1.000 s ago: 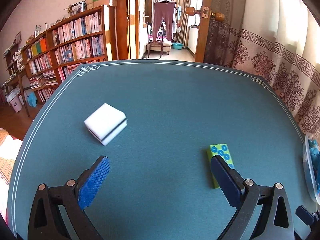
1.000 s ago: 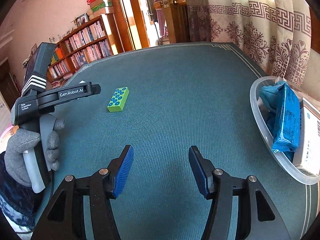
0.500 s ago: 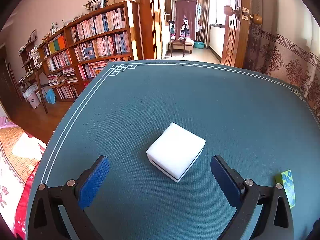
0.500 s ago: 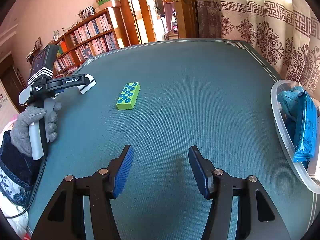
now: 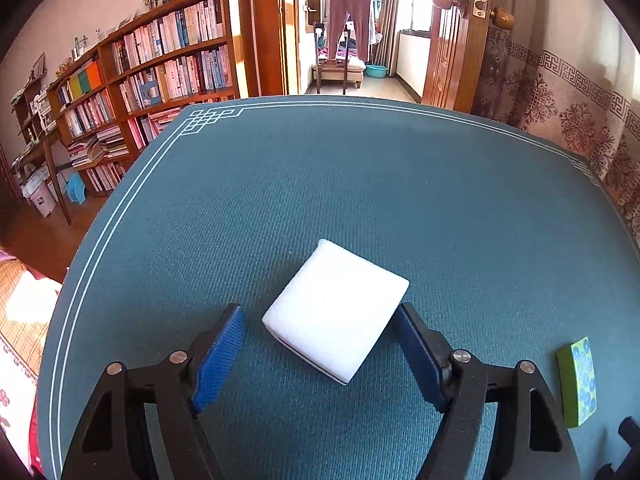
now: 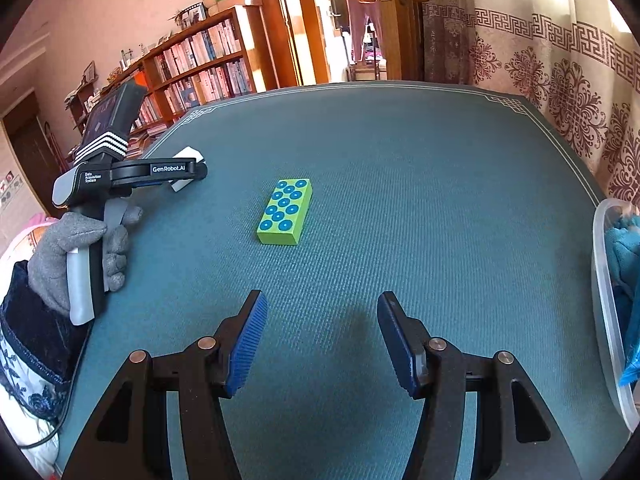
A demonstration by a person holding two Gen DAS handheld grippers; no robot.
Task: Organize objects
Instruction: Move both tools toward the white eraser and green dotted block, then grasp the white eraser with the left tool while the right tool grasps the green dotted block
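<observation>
A white box [image 5: 336,312] with a dark stripe near its base lies on the teal table, turned at an angle. My left gripper [image 5: 319,312] straddles it and its jaws are closing. The right pad [image 5: 416,344] is at the box's corner, while the left pad [image 5: 220,352] still shows a small gap. A green block [image 6: 285,212] with blue circles lies flat ahead of my right gripper [image 6: 320,304], which is open with nothing between its fingers. The right wrist view shows the left gripper [image 6: 192,172] over the partly hidden white box [image 6: 188,155].
A clear plastic container [image 6: 604,280] holding blue cloth [image 6: 624,240] stands at the table's right edge. A grey-gloved hand [image 6: 76,248] holds the left gripper's handle. A bookshelf [image 5: 160,64] and a patterned curtain [image 5: 580,112] stand beyond the table.
My left gripper moved to the white box and narrowed its jaws around it. The right gripper drifted left, so the green block sits closer to centre and less of the container shows.
</observation>
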